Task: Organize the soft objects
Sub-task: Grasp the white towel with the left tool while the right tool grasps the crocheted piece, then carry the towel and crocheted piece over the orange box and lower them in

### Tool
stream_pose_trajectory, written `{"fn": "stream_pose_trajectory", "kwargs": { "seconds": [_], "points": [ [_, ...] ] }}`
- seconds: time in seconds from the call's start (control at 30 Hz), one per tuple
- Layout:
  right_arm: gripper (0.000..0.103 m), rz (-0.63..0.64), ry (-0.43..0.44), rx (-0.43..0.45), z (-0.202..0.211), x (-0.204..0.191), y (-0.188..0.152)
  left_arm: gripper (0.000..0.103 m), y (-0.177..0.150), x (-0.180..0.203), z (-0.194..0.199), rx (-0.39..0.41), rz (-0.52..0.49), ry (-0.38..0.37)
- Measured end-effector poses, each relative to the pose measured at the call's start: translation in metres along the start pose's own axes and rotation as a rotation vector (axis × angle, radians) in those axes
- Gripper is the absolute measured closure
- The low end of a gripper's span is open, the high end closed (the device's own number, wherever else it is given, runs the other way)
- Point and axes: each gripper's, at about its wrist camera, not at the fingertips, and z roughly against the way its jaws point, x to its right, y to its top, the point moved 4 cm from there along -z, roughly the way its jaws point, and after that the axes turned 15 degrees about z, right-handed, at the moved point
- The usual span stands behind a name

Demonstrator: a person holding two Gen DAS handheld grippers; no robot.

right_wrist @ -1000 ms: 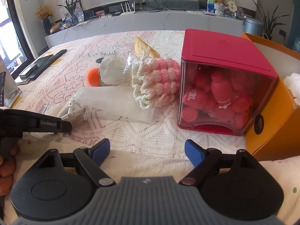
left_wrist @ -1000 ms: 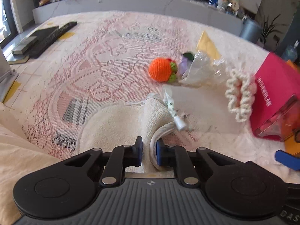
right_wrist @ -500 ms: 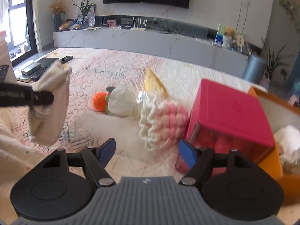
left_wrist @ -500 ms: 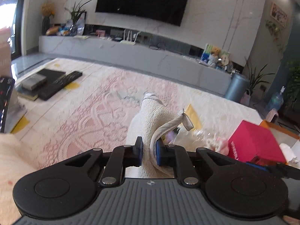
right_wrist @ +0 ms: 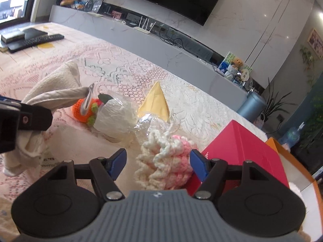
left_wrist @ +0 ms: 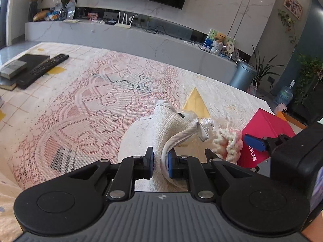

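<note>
My left gripper (left_wrist: 160, 164) is shut on a cream towel (left_wrist: 161, 125) and holds it lifted above the lace-covered table; the towel (right_wrist: 50, 88) hangs from it at the left of the right wrist view. My right gripper (right_wrist: 157, 162) is open, its fingers on either side of a pink and white crocheted scrunchie (right_wrist: 167, 161), also in the left wrist view (left_wrist: 228, 143). An orange knitted toy (right_wrist: 84, 110) and a white soft item in clear plastic (right_wrist: 117, 117) lie behind.
A red box (right_wrist: 242, 153) stands right of the scrunchie, with an orange bin (right_wrist: 300, 173) beyond it. A yellow paper triangle (right_wrist: 155, 100) lies on the lace tablecloth (left_wrist: 90, 104). Remotes and a black box (left_wrist: 34, 66) sit at the far left.
My left gripper has raised the towel off the table and carried it rightward. My right gripper has moved forward until its open fingers flank the scrunchie.
</note>
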Motion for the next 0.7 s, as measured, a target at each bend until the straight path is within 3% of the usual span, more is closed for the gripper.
{"fn": "stream_pose_trajectory", "kwargs": {
  "seconds": [0.2,0.27,0.4,0.5,0.7],
  "points": [
    [0.037,0.070,-0.036,-0.054,-0.016,-0.010,0.003,0.088,-0.001,-0.008,-0.003,-0.031,0.049,0.003],
    [0.053,0.076,-0.034,-0.081,-0.021,-0.010,0.001,0.088,-0.002,-0.007,-0.001,-0.027,0.040,0.001],
    [0.067,0.052,-0.019,-0.075,-0.018,-0.004,0.000,0.088,-0.004,-0.005,0.000,-0.025,0.024,0.003],
    [0.074,0.032,-0.009,-0.062,-0.011,-0.001,-0.001,0.088,-0.004,-0.005,0.001,-0.023,0.020,0.004],
    [0.078,-0.048,0.031,-0.015,0.016,0.018,-0.001,0.088,-0.004,-0.002,0.007,0.008,0.006,0.006]
  ]
}}
